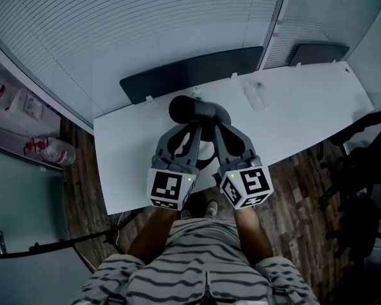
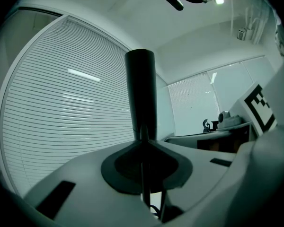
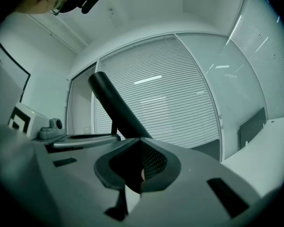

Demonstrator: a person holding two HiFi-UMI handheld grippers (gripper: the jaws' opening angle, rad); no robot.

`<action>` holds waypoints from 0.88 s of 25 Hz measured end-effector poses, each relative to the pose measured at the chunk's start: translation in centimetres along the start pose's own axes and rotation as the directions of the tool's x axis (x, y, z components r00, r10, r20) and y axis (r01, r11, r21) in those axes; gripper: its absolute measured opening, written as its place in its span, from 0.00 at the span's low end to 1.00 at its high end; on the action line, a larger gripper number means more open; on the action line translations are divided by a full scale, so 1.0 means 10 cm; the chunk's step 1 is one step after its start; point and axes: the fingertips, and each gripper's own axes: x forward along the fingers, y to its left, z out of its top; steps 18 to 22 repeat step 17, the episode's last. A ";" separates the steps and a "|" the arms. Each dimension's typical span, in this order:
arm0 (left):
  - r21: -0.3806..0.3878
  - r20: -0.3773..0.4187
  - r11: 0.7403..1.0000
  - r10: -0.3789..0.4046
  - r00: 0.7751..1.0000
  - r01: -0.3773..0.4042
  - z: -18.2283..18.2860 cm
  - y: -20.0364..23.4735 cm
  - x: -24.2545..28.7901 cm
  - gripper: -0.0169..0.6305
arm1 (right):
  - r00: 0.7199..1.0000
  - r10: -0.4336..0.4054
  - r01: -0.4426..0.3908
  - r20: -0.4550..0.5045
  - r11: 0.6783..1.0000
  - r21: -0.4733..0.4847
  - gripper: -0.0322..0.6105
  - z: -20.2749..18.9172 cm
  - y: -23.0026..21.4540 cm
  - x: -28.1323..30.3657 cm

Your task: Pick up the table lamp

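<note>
The table lamp point(image 1: 185, 109) is dark, with a cylinder head on a thin stem, and hangs over the white table point(image 1: 127, 170) near its front edge. In the head view both grippers reach in from below and meet at the lamp's stem. My left gripper point(image 1: 193, 131) is shut on the stem, and in the left gripper view the lamp head point(image 2: 141, 93) stands upright just past the left gripper's point(image 2: 144, 143) closed tips. My right gripper point(image 1: 213, 131) is shut on the lamp from the other side. In the right gripper view the lamp head point(image 3: 114, 109) leans left beyond my right gripper point(image 3: 139, 143). The lamp's base is hidden.
A clear plastic bottle point(image 1: 256, 95) lies on the table behind the lamp. Dark panels point(image 1: 190, 75) stand along the table's far edge before window blinds. Another bottle point(image 1: 54, 150) sits on a shelf at the left, and dark chairs point(image 1: 362, 164) stand at the right.
</note>
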 end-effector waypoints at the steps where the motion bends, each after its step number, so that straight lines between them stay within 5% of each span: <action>1: 0.000 0.000 1.000 -0.002 1.000 0.002 0.00 0.00 0.00 0.09 | 1.000 0.001 -0.001 0.003 1.000 0.000 0.06 0.01 0.01 0.00; 22: -0.011 0.001 1.000 -0.006 1.000 0.006 -0.01 0.04 0.03 0.09 | 1.000 -0.004 0.004 -0.004 1.000 -0.004 0.07 -0.02 0.00 0.03</action>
